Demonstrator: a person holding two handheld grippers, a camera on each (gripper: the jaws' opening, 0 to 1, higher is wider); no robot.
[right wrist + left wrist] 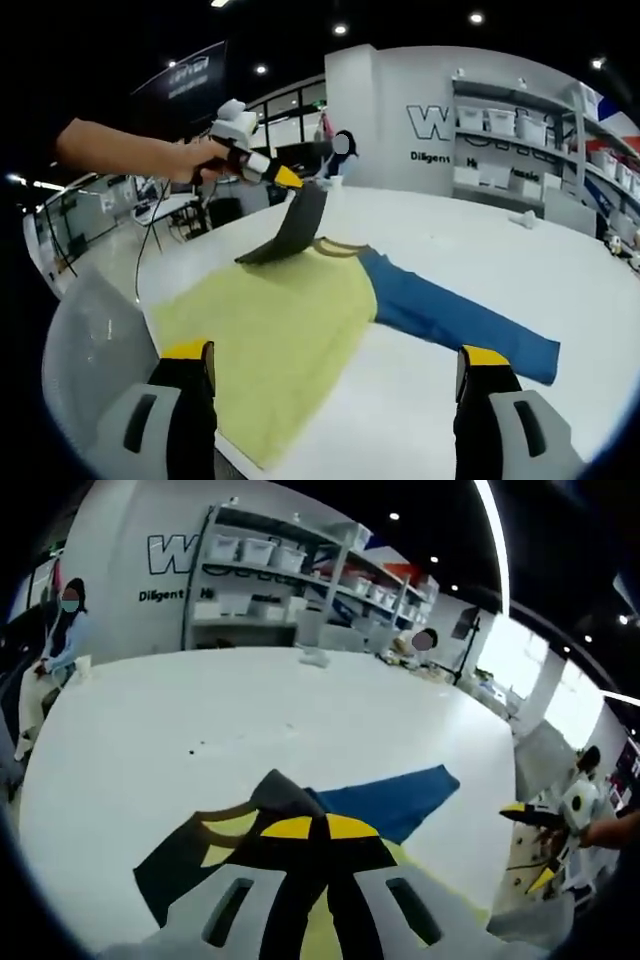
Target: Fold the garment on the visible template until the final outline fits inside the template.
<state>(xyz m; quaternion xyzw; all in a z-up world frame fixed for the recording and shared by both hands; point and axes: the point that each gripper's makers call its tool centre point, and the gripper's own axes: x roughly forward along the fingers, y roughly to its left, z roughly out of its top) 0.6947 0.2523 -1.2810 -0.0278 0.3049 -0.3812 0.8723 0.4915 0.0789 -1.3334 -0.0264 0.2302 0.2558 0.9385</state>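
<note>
The white table point(560, 270) is the biggest thing before you, broad and rounded, running back toward the wall with its storage shelves point(280, 570). On it, in your right gripper view, the shirt point(290, 330) lies spread flat: a pale yellow body near you, a blue sleeve point(455, 320) stretched out to the right, and a dark grey sleeve point(295, 225) on the far side. That grey sleeve is lifted off the table, rising in a steep tilted strip, its lower end touching the cloth by the collar.

Your left gripper point(290, 180) comes in from the left in that view, carried by your hand point(195, 160), and its yellow-tipped jaws are clenched on the top end of the grey sleeve. In your left gripper view the same dark cloth runs up between the closed jaws of the left gripper point(312, 830), with the blue sleeve lying on the table just beyond.

Your right gripper point(335, 365) hangs over the near edge of the yellow body, its jaws spread wide apart, grasping nothing.

A seated person point(60, 630) is at the far left edge of the table.
</note>
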